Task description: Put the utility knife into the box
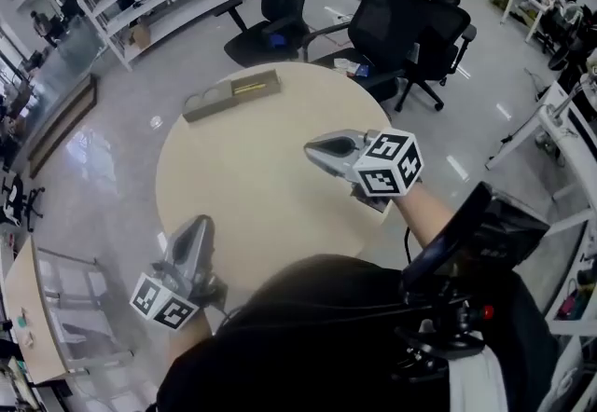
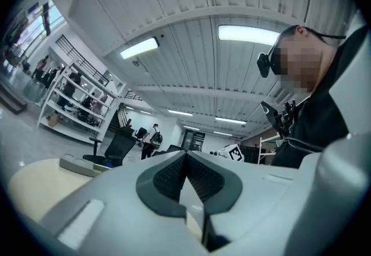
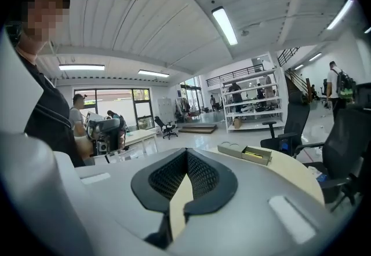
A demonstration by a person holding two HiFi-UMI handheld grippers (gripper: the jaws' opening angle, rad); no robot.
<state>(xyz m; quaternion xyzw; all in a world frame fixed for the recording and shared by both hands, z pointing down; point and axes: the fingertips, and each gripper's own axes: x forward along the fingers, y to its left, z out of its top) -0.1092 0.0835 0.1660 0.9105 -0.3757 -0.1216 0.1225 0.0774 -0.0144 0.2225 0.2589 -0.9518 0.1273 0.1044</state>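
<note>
In the head view, the box (image 1: 213, 101) lies at the far edge of the round surface (image 1: 252, 186), with the yellow utility knife (image 1: 253, 85) lying inside its right-hand part. The left claw (image 1: 198, 223) sits over the near left edge, and the right claw (image 1: 312, 151) is over the right side, both well apart from the box. Office chairs (image 1: 410, 28) stand beyond the far edge.

The left gripper view shows the left claw (image 2: 185, 154) clenched on nothing, the box (image 2: 77, 165) far off to its left.

The right gripper view shows the right claw (image 3: 186, 154) clenched and empty, the box (image 3: 236, 150) ahead at the surface's edge with the utility knife (image 3: 254, 154) in it.
</note>
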